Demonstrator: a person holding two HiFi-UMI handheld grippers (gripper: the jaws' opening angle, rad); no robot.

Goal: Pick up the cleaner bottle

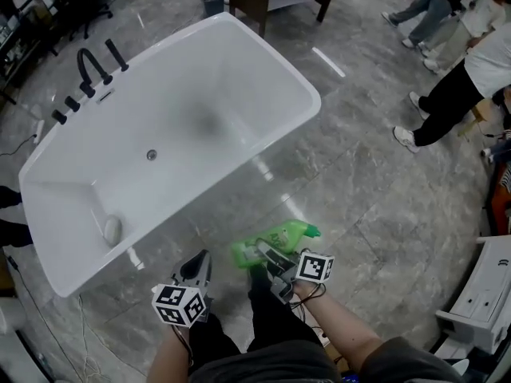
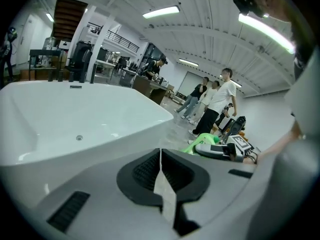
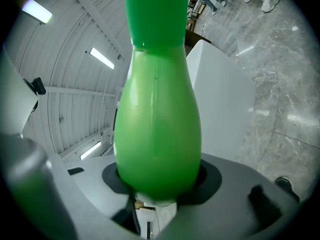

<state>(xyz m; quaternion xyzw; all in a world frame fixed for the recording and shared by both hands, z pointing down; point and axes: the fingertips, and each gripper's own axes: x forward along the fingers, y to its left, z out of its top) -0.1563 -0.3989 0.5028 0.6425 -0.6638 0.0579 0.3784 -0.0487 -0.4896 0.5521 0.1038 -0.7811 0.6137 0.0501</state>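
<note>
A bright green cleaner bottle lies on its side in the air over the grey floor, just in front of the bathtub, with my right gripper shut on its body. In the right gripper view the bottle fills the middle, cap pointing away, its fat end wedged between the dark pads of my right gripper. My left gripper hangs to the left of the bottle, apart from it, holding nothing. In the left gripper view my left gripper has its pads pressed together, and the bottle shows beyond to the right.
A large white bathtub fills the middle, with a black faucet at its far left rim and a pale lump inside. People stand at the upper right. A white cabinet sits at the right edge.
</note>
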